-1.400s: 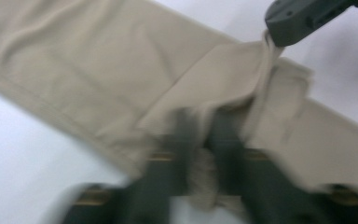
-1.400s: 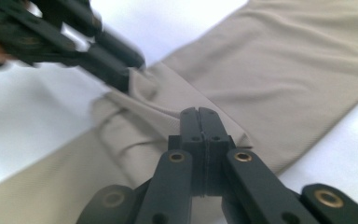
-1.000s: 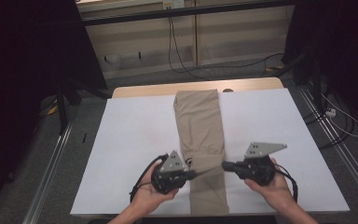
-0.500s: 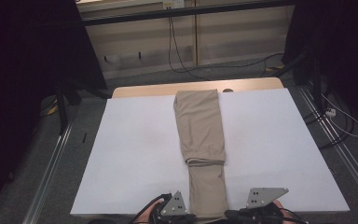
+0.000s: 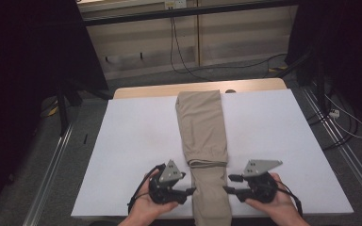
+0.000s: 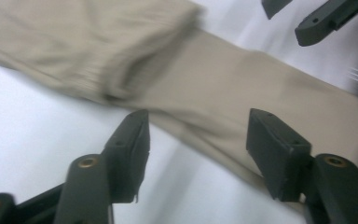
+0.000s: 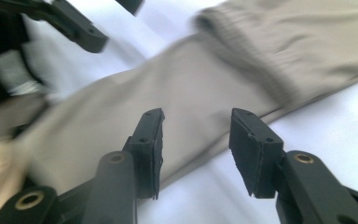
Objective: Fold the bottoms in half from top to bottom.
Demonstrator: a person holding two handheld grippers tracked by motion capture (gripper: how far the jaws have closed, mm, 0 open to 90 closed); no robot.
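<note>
Nearest the viewer, the left gripper and the right gripper face each other across the near end of the tan trousers, each held in a hand entering from the near edge. Both sets of jaws have just been opening. In the left gripper view the jaws stand spread, with the near edge of the trousers lying past and partly between them, unpinched. In the right gripper view the jaws likewise stand apart over the fabric, pressing nothing.

Judged from this, the cloth has just been let go, and a fold of the near end may be finished or a new grip being sought.

Compared with half a second earlier, the grippers sit farther from the near edge, level with the narrow lower leg. A second earlier they flanked the trousers at about the same place.

The folded-over cuff forms a ridge just beyond the grippers, as it did half a second ago but not a second ago. Beyond it the trousers run as a long strip up the middle of the white sheet, touching its far edge. The wooden table edge shows at the far side.
</note>
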